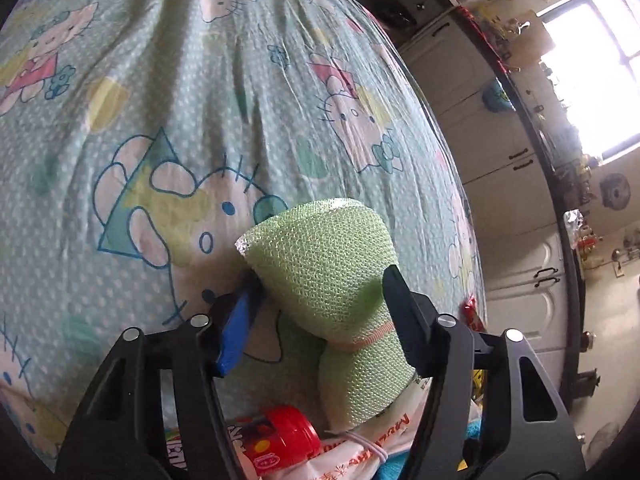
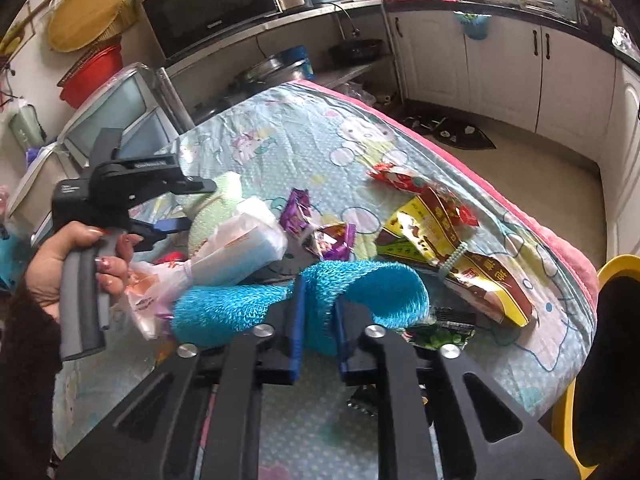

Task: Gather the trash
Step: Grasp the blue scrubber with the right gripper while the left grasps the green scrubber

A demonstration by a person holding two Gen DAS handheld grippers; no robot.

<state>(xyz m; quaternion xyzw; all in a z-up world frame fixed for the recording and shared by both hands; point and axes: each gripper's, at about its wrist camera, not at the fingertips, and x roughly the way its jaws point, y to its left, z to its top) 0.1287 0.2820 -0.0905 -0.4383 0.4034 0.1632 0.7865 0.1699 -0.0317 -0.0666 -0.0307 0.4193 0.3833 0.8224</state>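
A pale green foam net (image 1: pixel 320 248) lies on the cartoon-print tablecloth (image 1: pixel 160 80). My left gripper (image 1: pixel 322 280) is shut on it, one black finger pressing each side. From the right wrist view the same left gripper (image 2: pixel 192 204), held by a hand (image 2: pixel 68 256), sits at the green net (image 2: pixel 216 208). My right gripper (image 2: pixel 318 304) is shut on a teal foam net (image 2: pixel 360 284), which curls up over its blue pads (image 2: pixel 298 320). Loose trash lies beyond: purple candy wrappers (image 2: pixel 296 208), a red wrapper (image 2: pixel 396 178) and a yellow-brown snack bag (image 2: pixel 440 240).
A white plastic bag (image 2: pixel 240 240) and a red-capped jar (image 1: pixel 280 436) lie close under the left gripper. A green-black wrapper (image 2: pixel 440 332) sits by the right fingers. White cabinets (image 2: pixel 500 64), a microwave (image 2: pixel 208 4) and a yellow-rimmed thing (image 2: pixel 616 268) surround the table.
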